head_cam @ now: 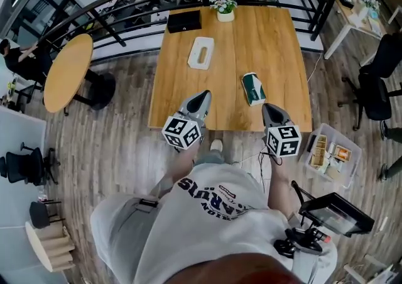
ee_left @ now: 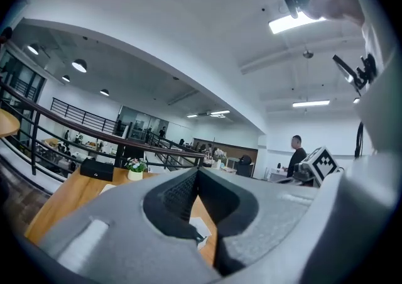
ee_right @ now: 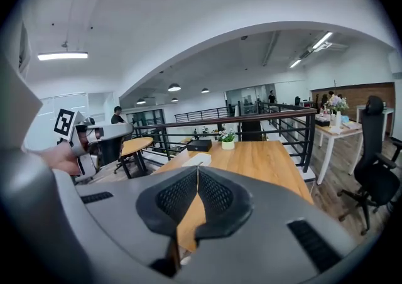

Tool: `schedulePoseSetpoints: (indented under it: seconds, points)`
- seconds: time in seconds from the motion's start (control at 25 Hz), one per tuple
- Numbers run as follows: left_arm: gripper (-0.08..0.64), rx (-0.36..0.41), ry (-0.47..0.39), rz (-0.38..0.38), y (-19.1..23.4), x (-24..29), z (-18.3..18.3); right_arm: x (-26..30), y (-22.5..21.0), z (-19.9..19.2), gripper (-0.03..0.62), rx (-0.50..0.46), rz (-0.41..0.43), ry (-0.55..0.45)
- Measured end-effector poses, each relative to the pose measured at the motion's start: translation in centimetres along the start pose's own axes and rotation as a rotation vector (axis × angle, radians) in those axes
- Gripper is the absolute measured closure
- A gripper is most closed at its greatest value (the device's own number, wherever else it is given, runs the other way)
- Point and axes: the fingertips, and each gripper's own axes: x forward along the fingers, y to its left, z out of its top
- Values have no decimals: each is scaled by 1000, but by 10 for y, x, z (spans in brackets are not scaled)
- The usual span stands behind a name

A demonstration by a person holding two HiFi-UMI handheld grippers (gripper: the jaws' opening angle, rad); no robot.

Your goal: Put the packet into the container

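We hold our grey, wedge-shaped left gripper (head_cam: 203, 96) and its matching right gripper (head_cam: 270, 109) side by side, well apart, both pointing toward the far side. Our bare forearms (head_cam: 178, 164) reach forward behind them. Each gripper's black ribbed jaws are pressed together, empty.

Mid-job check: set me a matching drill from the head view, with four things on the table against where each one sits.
Things:
1. packet
2. white container
3. black box
4. flower pot

Places:
A. far edge of the table, about the middle
B. far left corner
C. right half, just ahead of the right tool
D. left half, nearer the person than the black box

Pairs: 1-C, 2-D, 3-B, 4-A
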Motion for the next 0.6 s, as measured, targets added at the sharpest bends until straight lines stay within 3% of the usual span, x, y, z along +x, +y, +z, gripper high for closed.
schedulePoseSetpoints:
  seconds: [0.12, 0.24, 0.44, 0.6]
  points:
    - [555, 30, -29, -47, 7, 14, 14, 9, -8, 0, 583, 9, -32, 14]
    - [555, 26, -39, -46, 30, 19, 19, 29, -9, 4, 583, -2, -46, 47]
    - [555, -15, -32, 25, 88, 12, 15, 67, 1, 13, 583, 10, -56, 81]
    - [555, -5, -65, 72, 139, 10, 33, 101, 12, 31, 583, 2, -46, 98]
